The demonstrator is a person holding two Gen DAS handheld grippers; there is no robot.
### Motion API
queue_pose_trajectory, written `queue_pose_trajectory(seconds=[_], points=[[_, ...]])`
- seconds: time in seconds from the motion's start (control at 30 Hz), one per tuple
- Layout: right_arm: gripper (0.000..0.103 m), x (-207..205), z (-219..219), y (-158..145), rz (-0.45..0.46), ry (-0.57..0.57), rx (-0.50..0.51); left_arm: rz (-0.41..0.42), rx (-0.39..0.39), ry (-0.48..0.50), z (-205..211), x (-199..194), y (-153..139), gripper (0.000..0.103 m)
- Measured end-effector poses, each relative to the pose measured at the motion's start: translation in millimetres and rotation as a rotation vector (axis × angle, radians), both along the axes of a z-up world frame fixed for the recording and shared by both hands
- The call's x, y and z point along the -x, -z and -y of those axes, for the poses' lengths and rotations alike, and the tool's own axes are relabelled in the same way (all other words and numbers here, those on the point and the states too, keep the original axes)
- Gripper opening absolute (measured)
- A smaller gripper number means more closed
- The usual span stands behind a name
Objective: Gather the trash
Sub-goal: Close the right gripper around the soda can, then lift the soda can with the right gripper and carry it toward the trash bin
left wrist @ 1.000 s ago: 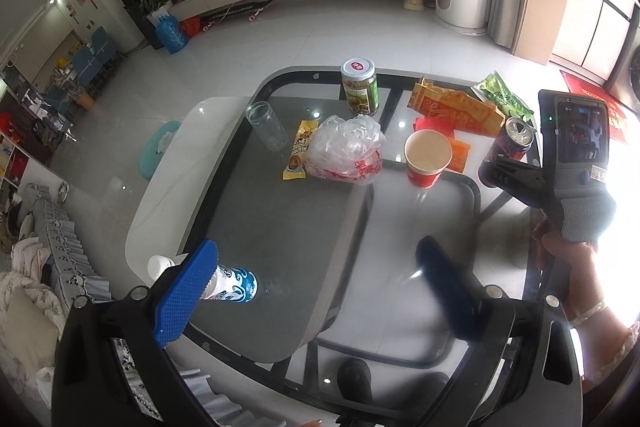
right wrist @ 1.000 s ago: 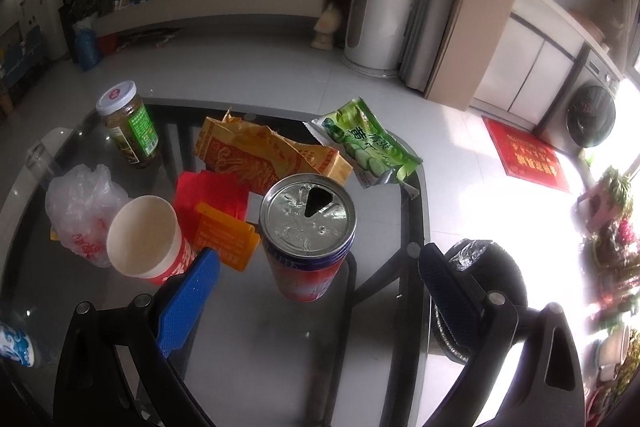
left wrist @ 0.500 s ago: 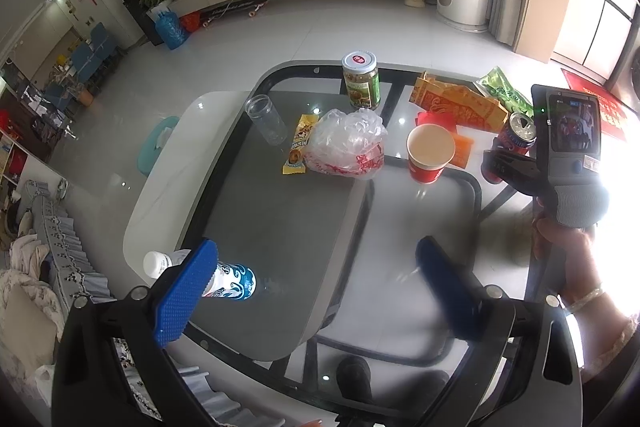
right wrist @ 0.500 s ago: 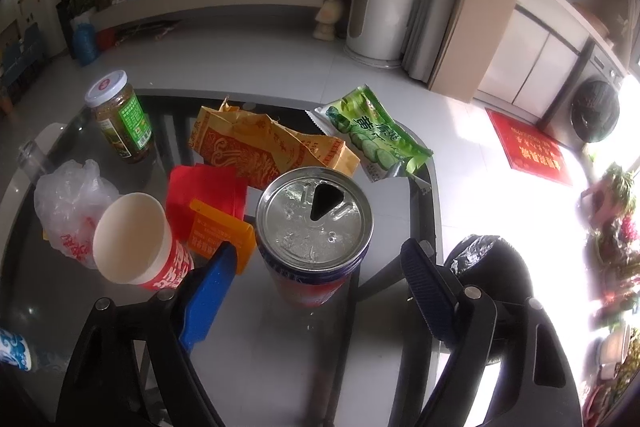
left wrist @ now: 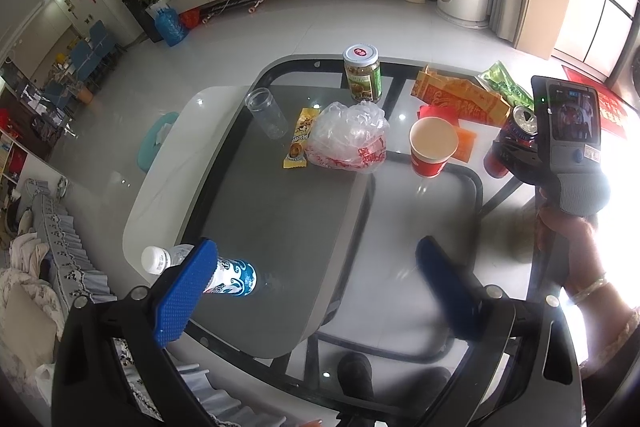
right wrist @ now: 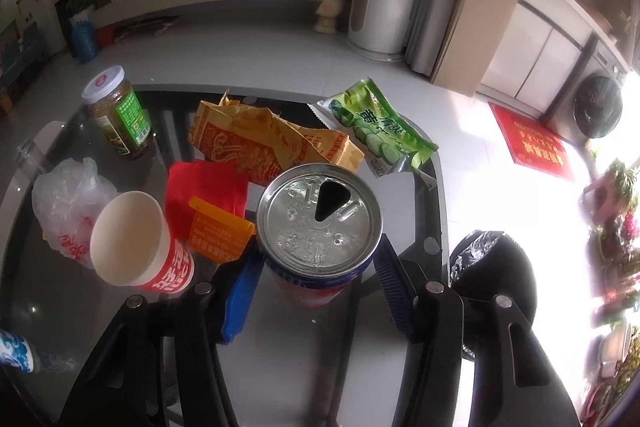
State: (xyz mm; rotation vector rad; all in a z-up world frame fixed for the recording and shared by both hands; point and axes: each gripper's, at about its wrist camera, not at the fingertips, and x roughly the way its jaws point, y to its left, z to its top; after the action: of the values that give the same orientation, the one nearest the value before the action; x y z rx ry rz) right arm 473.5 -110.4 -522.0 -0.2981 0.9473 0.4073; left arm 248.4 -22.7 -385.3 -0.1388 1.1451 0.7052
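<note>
Fingers (right wrist: 242, 301) of our right gripper (right wrist: 316, 291) have just been closing, and both blue pads now sit against the sides of the can (right wrist: 318, 227), which stands upright between them near the right edge of the glass table (right wrist: 60, 307). We see its silver lid dented, the wedge-shaped mouth open and dark, a dark blue band under the rim and red below that. Just left of it stand a red paper cup (right wrist: 136, 243) and an orange card (right wrist: 218, 231); behind lie a yellow wrapper (right wrist: 264, 139) and a green packet (right wrist: 380, 127). Our left gripper (left wrist: 316, 287) hangs over the near end with its fingers wide apart and nothing between them, a water bottle (left wrist: 228, 275) lying behind the left pad.
</note>
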Motion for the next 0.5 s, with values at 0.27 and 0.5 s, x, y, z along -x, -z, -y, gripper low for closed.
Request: queue_pose_trajectory(seconds=[0.27, 0.5], points=[[0.051, 0.7, -2.8, 1.6, 0.003, 0.001, 0.003, -0.007, 0.005, -0.002, -2.1, 1.5, 2.7, 0.097], [0.051, 4.6, -2.5, 0.4, 0.010, -0.006, 0.004, -0.007, 0.003, -0.004, -4.7, 3.7, 3.3, 0.097]])
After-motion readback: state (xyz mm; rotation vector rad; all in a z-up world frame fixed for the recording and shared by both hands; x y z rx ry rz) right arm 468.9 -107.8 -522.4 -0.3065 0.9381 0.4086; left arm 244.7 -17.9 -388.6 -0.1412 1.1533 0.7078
